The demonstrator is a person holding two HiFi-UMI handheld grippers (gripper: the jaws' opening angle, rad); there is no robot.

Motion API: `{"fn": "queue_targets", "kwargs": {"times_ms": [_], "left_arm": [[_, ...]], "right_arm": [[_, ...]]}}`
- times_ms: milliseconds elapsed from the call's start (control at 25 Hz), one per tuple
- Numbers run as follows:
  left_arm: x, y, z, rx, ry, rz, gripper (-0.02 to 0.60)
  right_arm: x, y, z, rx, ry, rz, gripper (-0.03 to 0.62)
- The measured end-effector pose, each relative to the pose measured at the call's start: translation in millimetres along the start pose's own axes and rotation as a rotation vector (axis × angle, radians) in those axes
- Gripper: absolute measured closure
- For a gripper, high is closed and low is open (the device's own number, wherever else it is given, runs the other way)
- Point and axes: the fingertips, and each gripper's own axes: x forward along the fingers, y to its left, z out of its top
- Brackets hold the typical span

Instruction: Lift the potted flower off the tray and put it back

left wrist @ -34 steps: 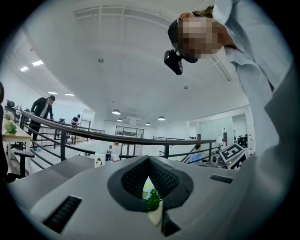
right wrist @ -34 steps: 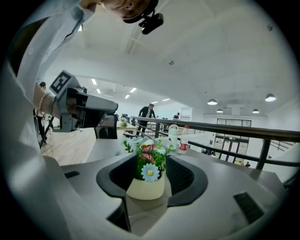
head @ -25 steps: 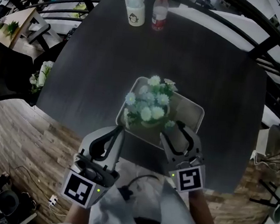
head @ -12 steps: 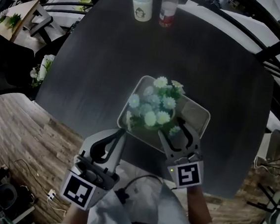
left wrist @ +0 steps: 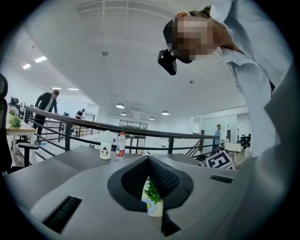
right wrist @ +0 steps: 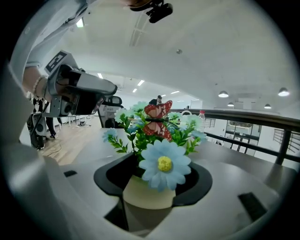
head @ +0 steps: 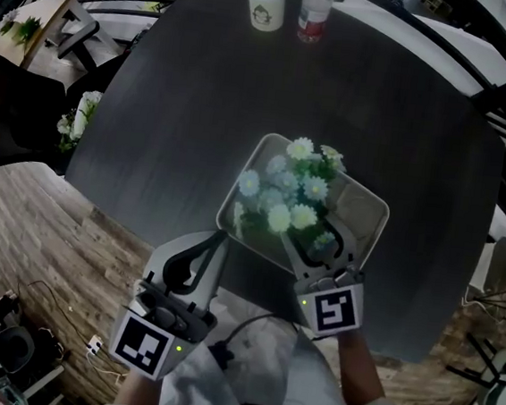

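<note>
One potted flower stands in the single pale tray. Its cream pot sits between the two fingers of the right gripper, which have just been opening and are now spread wide to either side of the pot rather than pinching it. The left gripper has its two fingers pressed together at the tips, with nothing between them. The tray's near edge lies just past those tips, and the pot is a little beyond and to their right. Far ahead of both pairs of fingers, at the far edge of the dark surface, one white cup and one bottle stand side by side.
</note>
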Motion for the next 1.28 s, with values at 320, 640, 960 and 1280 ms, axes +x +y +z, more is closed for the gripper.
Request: {"fn": "queue_targets", "kwargs": {"times_ms": [320, 640, 960, 1280], "left_arm": [[-2.4, 4.1, -2.0, -0.003, 0.000, 0.012, 0.583], [-2.8, 6.5, -5.4, -0.006, 0.006, 0.017, 0.583], [-2.1, 9.4, -6.7, -0.012, 0.010, 0.019, 0.583], [-1.9, 11.4, -7.5, -0.015, 0.012, 0.016, 0.583]], "right_arm": [[14.6, 5.0, 4.0, 0.003, -0.014, 0.025, 0.364], [18.6, 4.2, 3.8, 0.016, -0.009, 0.053, 0.367], [20.4, 1.4, 5.5, -0.023, -0.017, 0.014, 0.442], [18.2, 1.7, 7.4, -0.084, -0.030, -0.022, 0.511]]}}
